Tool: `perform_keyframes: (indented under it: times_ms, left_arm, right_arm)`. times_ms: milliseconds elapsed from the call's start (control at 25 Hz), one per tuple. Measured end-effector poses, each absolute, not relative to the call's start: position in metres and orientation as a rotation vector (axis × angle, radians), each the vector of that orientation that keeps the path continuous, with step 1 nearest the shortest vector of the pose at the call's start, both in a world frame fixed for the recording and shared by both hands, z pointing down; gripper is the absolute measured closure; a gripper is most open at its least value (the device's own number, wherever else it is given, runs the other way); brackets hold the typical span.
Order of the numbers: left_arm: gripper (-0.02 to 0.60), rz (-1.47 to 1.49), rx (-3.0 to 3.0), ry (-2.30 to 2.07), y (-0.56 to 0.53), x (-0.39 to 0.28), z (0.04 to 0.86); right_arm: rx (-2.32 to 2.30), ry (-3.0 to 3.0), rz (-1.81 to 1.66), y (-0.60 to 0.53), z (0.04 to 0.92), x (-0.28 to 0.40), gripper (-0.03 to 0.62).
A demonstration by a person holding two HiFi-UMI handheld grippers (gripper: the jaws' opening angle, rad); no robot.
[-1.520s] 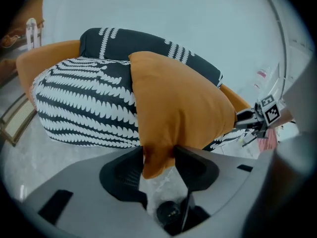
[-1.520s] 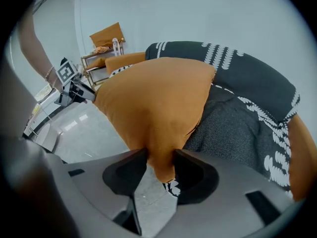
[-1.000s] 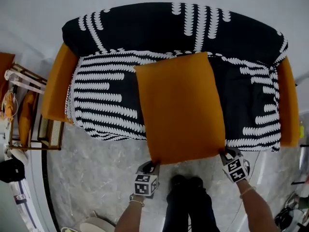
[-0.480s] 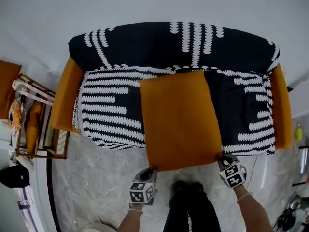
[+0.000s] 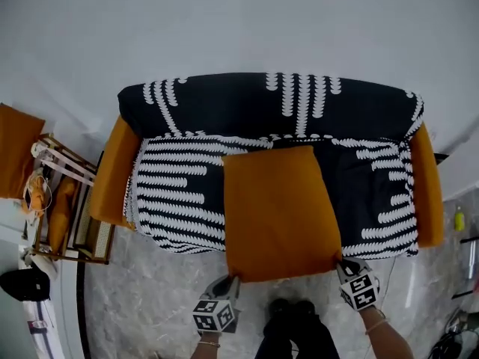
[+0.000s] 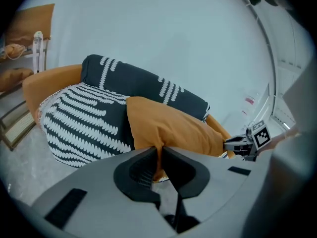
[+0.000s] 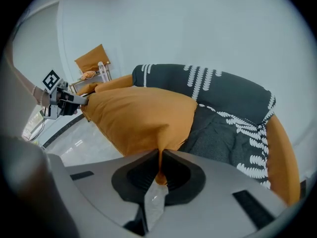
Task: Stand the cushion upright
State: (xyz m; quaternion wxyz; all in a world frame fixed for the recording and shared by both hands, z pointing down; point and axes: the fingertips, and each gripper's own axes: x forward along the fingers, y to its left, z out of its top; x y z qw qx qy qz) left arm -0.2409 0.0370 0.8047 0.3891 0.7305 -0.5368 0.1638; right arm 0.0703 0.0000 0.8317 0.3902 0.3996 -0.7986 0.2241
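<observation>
An orange cushion (image 5: 279,209) lies over the seat of the sofa (image 5: 187,193), its near edge lifted off the front of the seat. My left gripper (image 5: 231,281) is shut on the cushion's near left corner (image 6: 158,152). My right gripper (image 5: 339,264) is shut on the near right corner (image 7: 159,163). Both pairs of jaws have just been closing, with cushion fabric pinched between them. In the right gripper view the cushion (image 7: 138,118) slopes up away from the jaws, and the left gripper (image 7: 79,101) shows at its far corner.
The sofa has orange arms (image 5: 112,174) and a black throw with white patterns (image 5: 299,103). A wooden rack (image 5: 63,200) with orange items stands left of it. A white wall rises behind. The person's dark legs (image 5: 288,331) stand on the marble floor (image 5: 142,305) in front.
Both grippers have risen with the cushion's near corners, lifting its front edge. The sofa now sits lower and smaller in the head view.
</observation>
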Motion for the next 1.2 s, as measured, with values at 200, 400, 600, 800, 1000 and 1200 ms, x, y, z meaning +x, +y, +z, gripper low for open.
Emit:
perform_keyframes:
  times_ms: [200, 400, 600, 800, 1000, 1200]
  left_arm:
    - [0.529, 0.313, 1.886, -1.4, 0.011, -0.243, 0.756]
    - [0.529, 0.236, 1.919, -1.446, -0.02, -0.247, 0.704]
    - [0.529, 0.174, 1.944, -1.506, -0.06, -0.249, 0.662]
    - [0.529, 0.137, 1.957, -1.564, -0.1, -0.251, 0.631]
    - [0.529, 0.089, 1.952, -1.628, -0.137, -0.253, 0.608]
    - [0.528, 0.066, 1.938, -1.686, -0.172, -0.253, 0.588]
  right_arm:
    - [1.114, -2.072, 0.57, -0.022, 0.786, 0.069, 0.569]
    - [1.181, -2.122, 0.555, -0.049, 0.736, 0.068, 0.572]
    - [1.19, -2.179, 0.48, -0.084, 0.692, 0.066, 0.572]
    - [1.216, -2.227, 0.465, -0.121, 0.66, 0.065, 0.572]
    - [1.223, -2.276, 0.446, -0.156, 0.635, 0.065, 0.572]
    - [1.211, -2.318, 0.426, -0.189, 0.614, 0.067, 0.572]
